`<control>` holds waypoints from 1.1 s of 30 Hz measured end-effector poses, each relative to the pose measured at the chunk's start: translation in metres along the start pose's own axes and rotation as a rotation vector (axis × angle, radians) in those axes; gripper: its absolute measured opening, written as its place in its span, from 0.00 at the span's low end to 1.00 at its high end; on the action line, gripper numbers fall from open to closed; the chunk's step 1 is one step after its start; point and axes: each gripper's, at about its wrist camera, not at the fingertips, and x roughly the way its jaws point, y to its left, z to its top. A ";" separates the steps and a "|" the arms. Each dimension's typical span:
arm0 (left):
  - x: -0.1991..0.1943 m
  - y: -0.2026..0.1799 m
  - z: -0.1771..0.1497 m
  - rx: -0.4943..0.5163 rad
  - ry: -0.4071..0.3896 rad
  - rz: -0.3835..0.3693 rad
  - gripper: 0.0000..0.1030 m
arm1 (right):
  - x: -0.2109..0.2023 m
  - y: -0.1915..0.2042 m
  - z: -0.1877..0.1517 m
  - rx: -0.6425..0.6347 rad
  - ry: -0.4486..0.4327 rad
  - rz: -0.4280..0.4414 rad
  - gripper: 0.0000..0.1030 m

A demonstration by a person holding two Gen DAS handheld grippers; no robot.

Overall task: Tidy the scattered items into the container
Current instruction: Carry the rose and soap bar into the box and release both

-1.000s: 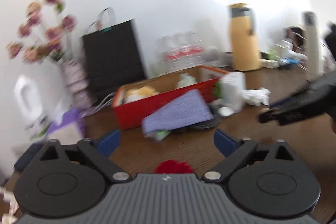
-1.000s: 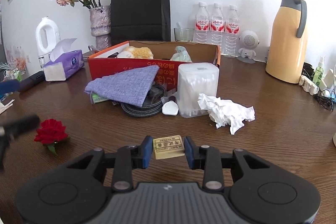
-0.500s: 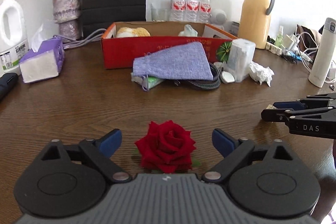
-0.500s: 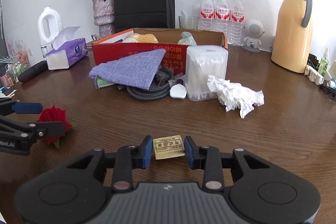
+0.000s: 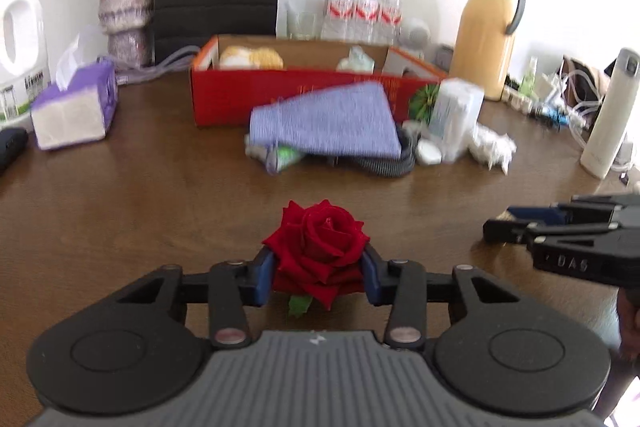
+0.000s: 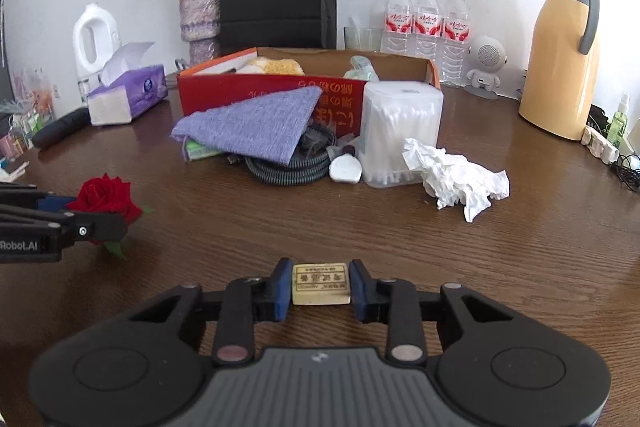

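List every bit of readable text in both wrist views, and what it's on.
"DAS": side of the right gripper, seen from the left wrist.
"Robot.AI": side of the left gripper, seen from the right wrist; its start is cut off by the frame edge.
Eraser held in the right gripper: printed lines, too small to read.
Red box front, water bottles' labels: characters not legible.

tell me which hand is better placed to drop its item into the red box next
Right, probably. The right tongs are shut on the eraser, so they could lift now. The left tongs are closing around the rose. Neither is clearly nearer the red box.
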 end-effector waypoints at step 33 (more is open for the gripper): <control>0.285 0.043 0.273 -0.005 0.128 -0.098 0.84 | 0.275 -0.094 0.279 0.001 0.170 -0.172 0.44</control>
